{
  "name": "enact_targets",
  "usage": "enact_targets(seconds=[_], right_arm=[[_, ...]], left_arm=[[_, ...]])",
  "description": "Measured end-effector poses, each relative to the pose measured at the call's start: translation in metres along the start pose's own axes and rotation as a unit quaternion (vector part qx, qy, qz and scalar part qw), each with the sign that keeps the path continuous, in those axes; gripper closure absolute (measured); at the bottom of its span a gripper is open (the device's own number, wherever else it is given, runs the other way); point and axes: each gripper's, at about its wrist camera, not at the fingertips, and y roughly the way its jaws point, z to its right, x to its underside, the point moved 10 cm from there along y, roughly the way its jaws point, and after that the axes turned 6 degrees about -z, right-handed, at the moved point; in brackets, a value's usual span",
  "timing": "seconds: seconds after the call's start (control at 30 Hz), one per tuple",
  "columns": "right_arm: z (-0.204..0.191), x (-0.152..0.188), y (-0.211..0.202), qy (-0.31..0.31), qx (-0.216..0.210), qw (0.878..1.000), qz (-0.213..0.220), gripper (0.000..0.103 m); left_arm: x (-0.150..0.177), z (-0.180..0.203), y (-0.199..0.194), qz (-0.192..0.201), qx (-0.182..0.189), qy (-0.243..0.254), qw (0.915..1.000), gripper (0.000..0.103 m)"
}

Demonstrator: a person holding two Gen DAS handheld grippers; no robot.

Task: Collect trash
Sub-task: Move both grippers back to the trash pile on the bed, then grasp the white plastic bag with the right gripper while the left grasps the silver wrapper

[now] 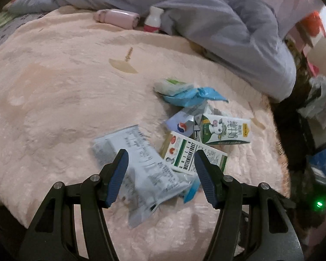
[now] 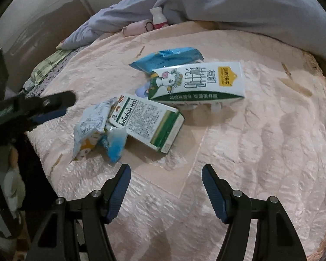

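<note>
Trash lies in a heap on a pink bedspread [image 1: 54, 87]. A grey-white printed wrapper [image 1: 145, 169] lies between my left gripper's [image 1: 159, 155] open fingers. Beside it lie a Watermelon Frost box [image 1: 191, 152], a milk carton [image 1: 226, 130], a blue wrapper [image 1: 193, 96] and a white-green packet [image 1: 173, 86]. In the right wrist view my right gripper [image 2: 166, 170] is open and empty, just short of the box [image 2: 147, 121]. The carton [image 2: 197, 82], blue wrapper [image 2: 169, 57] and crumpled wrapper [image 2: 93, 126] lie beyond. The left gripper's fingers [image 2: 54, 102] show at left.
A grey quilt [image 1: 206, 21] is bunched along the far side of the bed. A small white bottle [image 1: 153, 20] and a pink roll [image 1: 117, 18] lie against it. The bed edge drops off at right to dark clutter [image 1: 315, 130].
</note>
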Motion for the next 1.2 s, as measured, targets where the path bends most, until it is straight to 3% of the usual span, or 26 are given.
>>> enact_targets(seconds=[0.17,0.23,0.4,0.53,0.6,0.67,0.83,0.97,1.1,1.17,1.2], right_arm=[[0.012,0.002,-0.006,0.004,0.008,1.000,0.002,0.038],[0.015,0.002,-0.010,0.007,0.004,1.000,0.007,0.038],[0.006,-0.014,-0.011,-0.002,-0.016,1.000,0.022,0.038],[0.000,-0.049,-0.020,-0.009,-0.017,0.999,0.048,0.038],[-0.002,-0.069,-0.022,-0.005,-0.020,0.998,0.059,0.027],[-0.002,-0.094,-0.018,-0.003,-0.013,0.998,0.062,0.024],[-0.002,-0.144,0.008,0.003,-0.013,0.999,0.041,0.024],[-0.006,-0.161,0.020,0.004,-0.015,0.999,0.034,0.024],[-0.021,-0.185,0.023,-0.040,0.006,0.998,0.041,0.023],[-0.029,-0.200,0.037,-0.064,0.003,0.998,0.024,0.013],[-0.033,-0.206,0.054,-0.077,-0.001,0.997,-0.006,0.012]], left_arm=[[0.013,-0.010,0.022,-0.040,-0.093,0.067,0.9926,0.041],[0.020,-0.027,0.018,-0.047,-0.106,0.067,0.9910,0.041],[0.022,-0.056,0.001,-0.049,-0.101,0.039,0.9930,0.041],[0.014,-0.054,-0.018,-0.029,-0.052,0.011,0.9982,0.041],[0.012,-0.052,-0.025,-0.019,-0.043,0.009,0.9989,0.041],[0.014,-0.049,-0.026,-0.023,-0.035,0.007,0.9991,0.041],[0.021,-0.054,-0.020,-0.036,-0.019,-0.010,0.9991,0.041],[0.018,-0.064,-0.013,-0.038,-0.012,-0.034,0.9986,0.041],[0.017,-0.063,-0.001,-0.049,-0.005,-0.043,0.9979,0.041],[0.018,-0.064,0.004,-0.051,-0.002,-0.049,0.9975,0.041],[0.019,-0.064,0.007,-0.055,0.004,-0.054,0.9970,0.041]])
